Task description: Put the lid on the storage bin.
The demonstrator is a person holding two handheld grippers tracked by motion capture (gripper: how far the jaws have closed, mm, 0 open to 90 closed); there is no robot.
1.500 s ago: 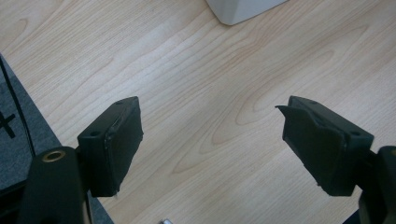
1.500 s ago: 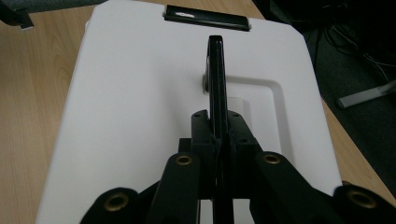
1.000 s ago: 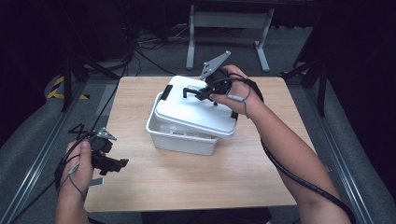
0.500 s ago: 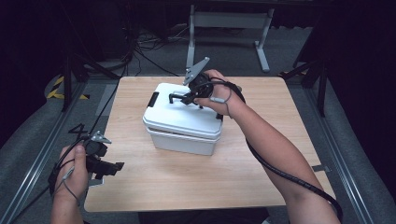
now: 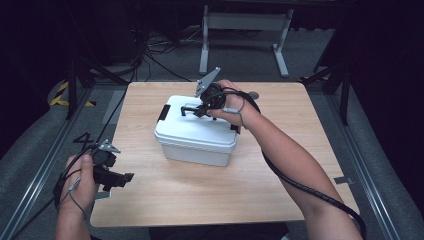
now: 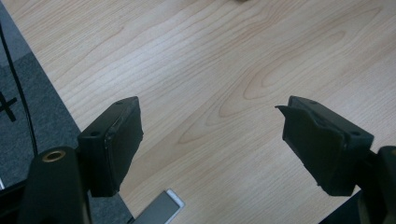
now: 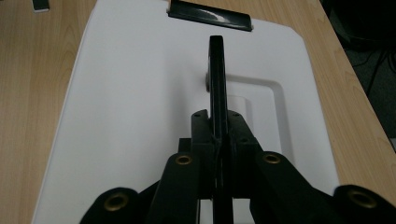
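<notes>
White plastic box (image 5: 196,134) shifted left; right tool (image 5: 192,110) pinching slim black handle (image 7: 216,74); left tool (image 6: 210,144) spread.

Both forearms are bare; 2 black grippers, left gripper (image 5: 121,178) and right gripper (image 5: 190,109), carry brass-ringed screw holes, black cables and grey 3-cornered plates.

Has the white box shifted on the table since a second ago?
Yes. The white box has slid left, away from the table's right edge, carried by its handle.

wooden table (image 5: 300,150), floor cables (image 5: 150,55), metal stand (image 5: 245,22)
</notes>
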